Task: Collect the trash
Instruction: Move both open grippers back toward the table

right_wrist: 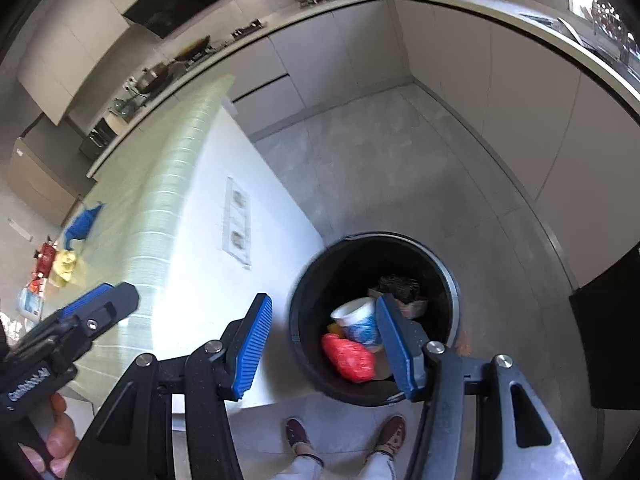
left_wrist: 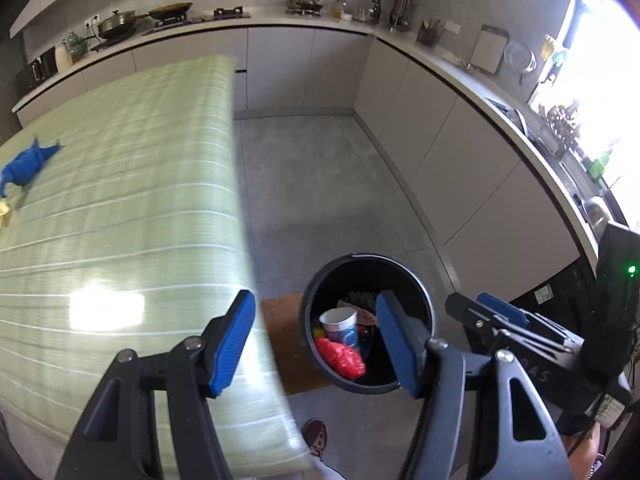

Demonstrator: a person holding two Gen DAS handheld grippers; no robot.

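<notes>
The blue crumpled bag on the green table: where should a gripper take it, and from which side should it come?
Probably from above, on the raised middle of the blue crumpled bag. It lies in a loose heap on the green table, with thin pointed ends that could slip out, so the bunched centre gives the pads most to close on. The picture is blurred, so finer folds cannot be judged.

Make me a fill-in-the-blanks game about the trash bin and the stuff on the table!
1. The crumpled bag inside the black bin is ____.
2. Beside it in the bin lies a white and blue paper ____.
3. The tablecloth is striped and ____.
4. Both the left gripper and the right gripper hold ____.

Missing words: red; cup; green; nothing
</notes>
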